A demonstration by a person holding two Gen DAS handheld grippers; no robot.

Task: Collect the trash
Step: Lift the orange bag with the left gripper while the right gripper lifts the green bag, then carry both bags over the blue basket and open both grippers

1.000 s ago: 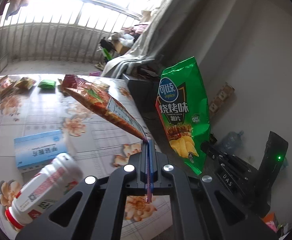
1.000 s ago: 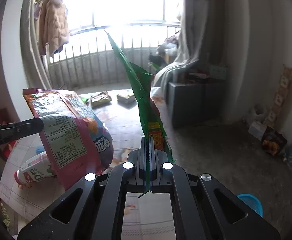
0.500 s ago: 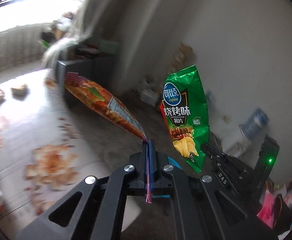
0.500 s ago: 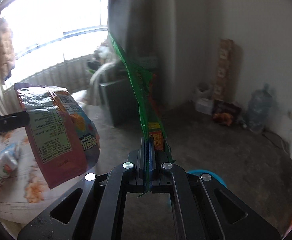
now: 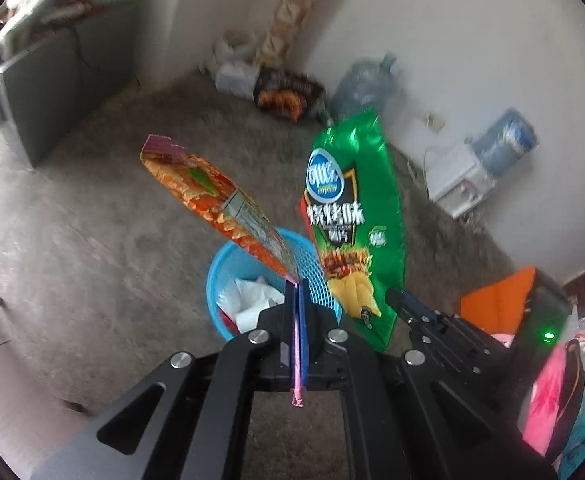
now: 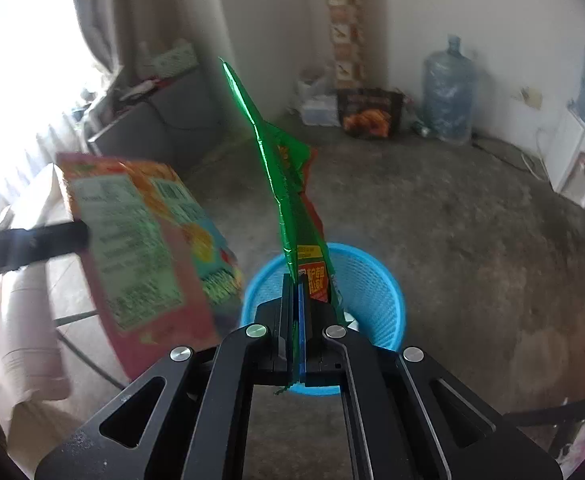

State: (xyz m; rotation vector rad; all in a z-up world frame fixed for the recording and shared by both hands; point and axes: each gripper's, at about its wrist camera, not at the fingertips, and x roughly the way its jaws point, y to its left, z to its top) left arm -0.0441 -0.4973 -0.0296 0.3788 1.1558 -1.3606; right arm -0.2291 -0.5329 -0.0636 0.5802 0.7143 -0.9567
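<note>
Because each hand-held gripper pinches only the thin sealed edge of a light, floppy packet, the release over the bin is where things could slip. The left hand-held gripper (image 5: 297, 292) is clamped on the orange snack packet (image 5: 216, 204), which sticks out toward 11 o'clock from the jaws in the left wrist view. The right hand-held gripper (image 6: 297, 284) is clamped on the green chip bag (image 6: 288, 184), seen edge-on and rising toward 12 o'clock in the right wrist view; the same bag shows face-on at 2 o'clock of the left jaws.

The blue mesh wastebasket (image 5: 228, 276) stands on the concrete floor (image 5: 92, 220), just beyond both sets of fingertips, with white crumpled paper (image 5: 248, 300) already inside.

Risks, as I judge them:
- Both packets lean well past the rim toward 11 and 12 o'clock, so letting go now could let them fall on the floor beyond the basket.
- An empty foil bag catches air and may flutter sideways instead of dropping straight.
- The two packets hang near each other; releasing both at once could make them collide and one glance off the rim.
- A low approach might knock the light basket over.
</note>
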